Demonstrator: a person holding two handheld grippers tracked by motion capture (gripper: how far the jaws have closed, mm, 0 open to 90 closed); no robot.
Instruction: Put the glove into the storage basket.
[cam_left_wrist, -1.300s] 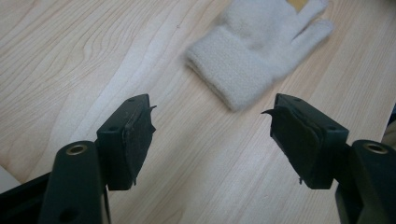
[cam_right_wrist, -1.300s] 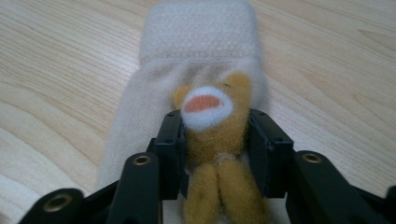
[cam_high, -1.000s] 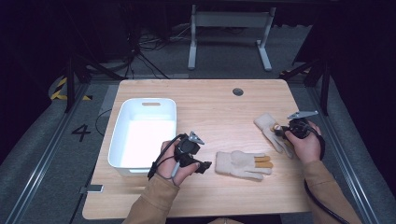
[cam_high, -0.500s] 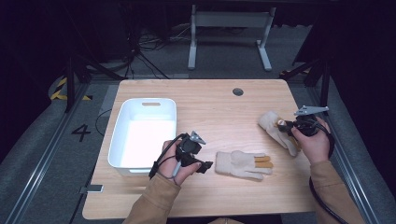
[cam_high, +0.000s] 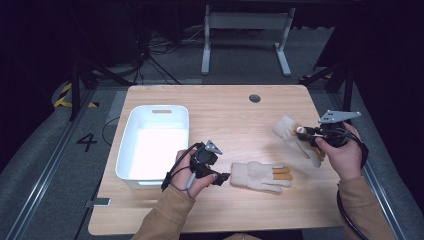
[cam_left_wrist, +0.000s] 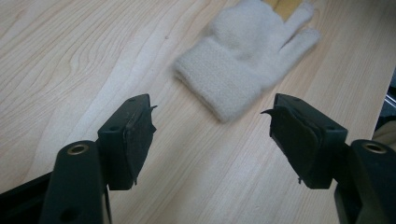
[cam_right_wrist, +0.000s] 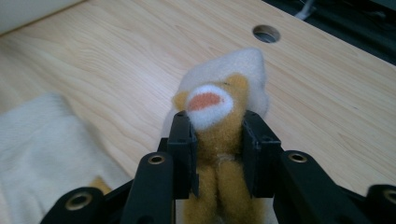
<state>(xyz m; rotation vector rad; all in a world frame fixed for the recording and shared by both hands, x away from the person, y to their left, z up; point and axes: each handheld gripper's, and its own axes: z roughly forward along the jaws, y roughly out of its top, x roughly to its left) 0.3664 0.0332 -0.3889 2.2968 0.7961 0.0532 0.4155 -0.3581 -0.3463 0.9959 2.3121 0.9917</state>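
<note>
Cream glove (cam_high: 260, 176) flat on table (cam_high: 235, 120) near centre, left gripper (cam_high: 222, 177) jaws wide, just left of its cuff; right gripper (cam_high: 300, 133) clamped on second glove (cam_high: 290, 131) at right

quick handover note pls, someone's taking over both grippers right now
Right gripper: shut on the far glove, pinching its tan part, by the table's right edge.
Left gripper: open, aimed at the cuff of the near glove, not touching it.
White bin: at left, no gloves inside.
Done: one glove gripped.
Left: probably grab the near glove; likely both go in the bin.
</note>
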